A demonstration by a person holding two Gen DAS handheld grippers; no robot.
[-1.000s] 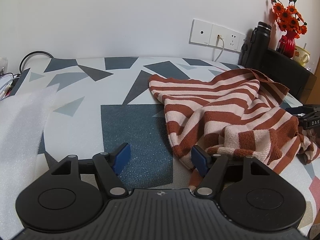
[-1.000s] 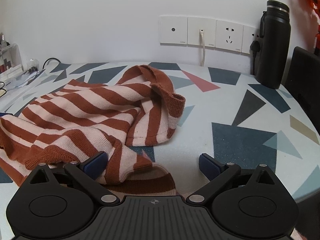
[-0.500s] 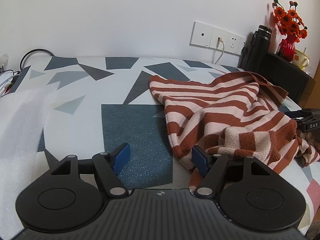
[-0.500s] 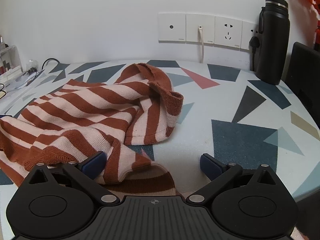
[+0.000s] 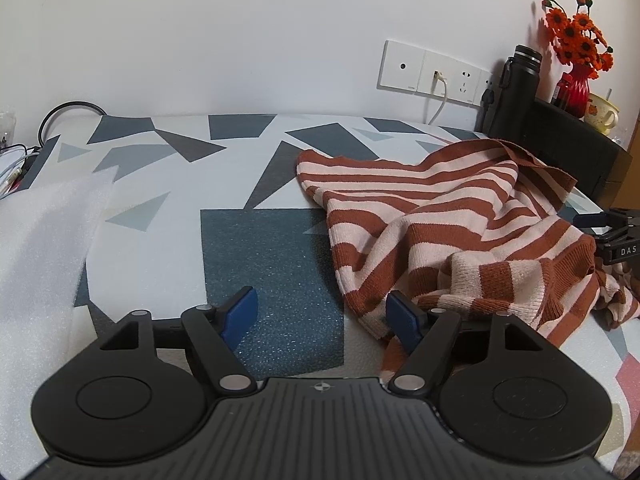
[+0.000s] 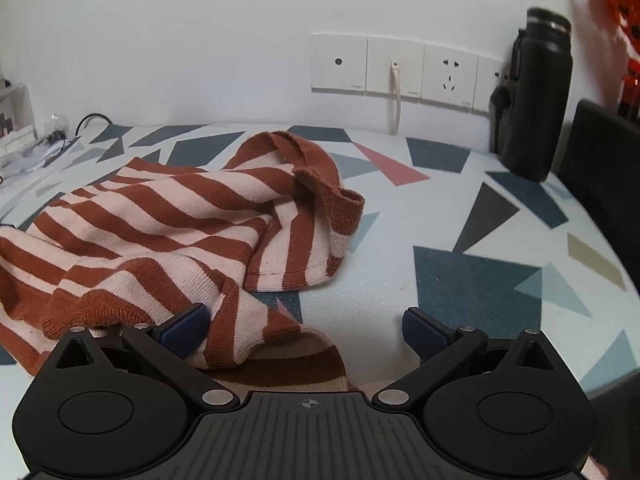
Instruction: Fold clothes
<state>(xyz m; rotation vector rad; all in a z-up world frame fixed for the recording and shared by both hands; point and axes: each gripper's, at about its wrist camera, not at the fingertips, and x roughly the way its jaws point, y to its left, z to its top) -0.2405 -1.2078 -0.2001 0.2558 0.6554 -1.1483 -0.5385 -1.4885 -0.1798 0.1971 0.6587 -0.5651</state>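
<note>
Hovering with almost nothing changed since 1 second ago, both the left hand-held gripper (image 5: 322, 316) and right hand-held gripper (image 6: 304, 326) gape empty over the crumpled striped sweater (image 6: 168, 232) on the bench (image 6: 480, 280), folding unstarted

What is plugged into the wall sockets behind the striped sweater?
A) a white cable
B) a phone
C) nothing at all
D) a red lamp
A: a white cable hangs from one of the wall sockets, above the table where the striped sweater lies crumpled.
</note>
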